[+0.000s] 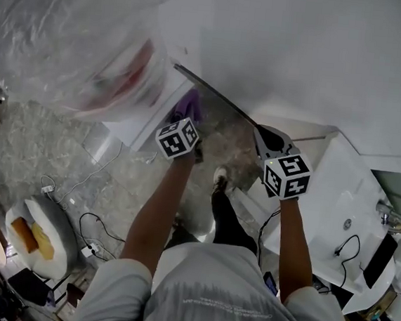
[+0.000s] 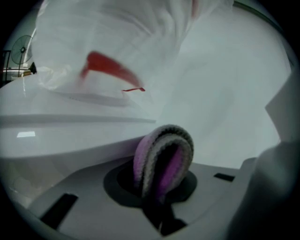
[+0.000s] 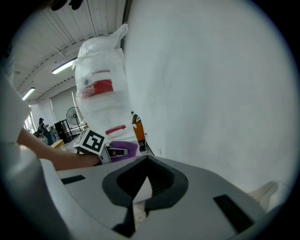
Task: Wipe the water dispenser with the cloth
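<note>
The left tongs are clamped shut on the cloth, a purple and grey piece folded into a loop that stands up out of the jaws in the left gripper view. The cloth sits right at the near side of the water dispenser, just below its top ledge. Whether it presses on the white casing or only hangs close to it cannot be told.

On top of the dispenser stands the bottle, wrapped in crinkled clear plastic with a red label showing through.

The right tongs are to the right of the left ones, well apart from the cloth. Their jaws are drawn together to a thin slit with nothing between them. They point along a broad white panel that fills the far right of the head view.

From the right gripper view, the left tongs' marker cube and the purple cloth show to the left, below the wrapped bottle.

A white sink with a metal tap is at the right, and cables trail over the marbled floor at the left.
</note>
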Motion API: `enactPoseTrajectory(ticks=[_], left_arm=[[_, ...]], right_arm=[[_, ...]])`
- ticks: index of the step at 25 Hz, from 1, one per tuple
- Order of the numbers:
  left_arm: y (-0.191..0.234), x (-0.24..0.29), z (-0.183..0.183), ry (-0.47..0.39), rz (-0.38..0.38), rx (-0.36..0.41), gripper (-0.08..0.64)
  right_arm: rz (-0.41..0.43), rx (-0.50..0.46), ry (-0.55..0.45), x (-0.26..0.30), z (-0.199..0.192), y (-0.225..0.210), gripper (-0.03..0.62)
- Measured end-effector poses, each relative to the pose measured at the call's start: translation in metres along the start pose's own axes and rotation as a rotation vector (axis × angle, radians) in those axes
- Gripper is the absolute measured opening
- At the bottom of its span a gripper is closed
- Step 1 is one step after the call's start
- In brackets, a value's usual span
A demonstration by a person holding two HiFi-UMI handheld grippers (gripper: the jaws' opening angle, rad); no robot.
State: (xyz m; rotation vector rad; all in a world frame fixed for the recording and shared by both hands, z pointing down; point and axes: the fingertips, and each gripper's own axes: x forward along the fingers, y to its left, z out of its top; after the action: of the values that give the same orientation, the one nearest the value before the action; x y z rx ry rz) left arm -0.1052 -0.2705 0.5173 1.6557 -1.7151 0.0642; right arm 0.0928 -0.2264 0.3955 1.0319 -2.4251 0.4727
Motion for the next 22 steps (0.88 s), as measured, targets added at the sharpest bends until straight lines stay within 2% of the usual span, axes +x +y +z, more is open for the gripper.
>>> enactPoseTrajectory(ticks=[9,14,18,22], left_arm=[[0.032,-0.045,-0.02,-0.002,0.017,-0.05,0.055],[0.055,-0.08,-0.029,0.009,0.028,-0.031,0.055],[0.075,-0.11,-0.033,0.027,0.066,-0.003,0.055],[0.088,-0.143,-0.029,0.014,0.072,0.02,0.055]], right_arm=[[0.019,-0.018,0.001,-0.008,-0.002,0.032,0.008],[0.032,-0.021,-0.009,-0.015,-0.004,0.064,0.008],[0.051,-0.031,-0.017,-0.018,-0.004,0.092,0.008],[0.063,-0.04,-0.036,-0.023,0.0,0.117,0.008]])
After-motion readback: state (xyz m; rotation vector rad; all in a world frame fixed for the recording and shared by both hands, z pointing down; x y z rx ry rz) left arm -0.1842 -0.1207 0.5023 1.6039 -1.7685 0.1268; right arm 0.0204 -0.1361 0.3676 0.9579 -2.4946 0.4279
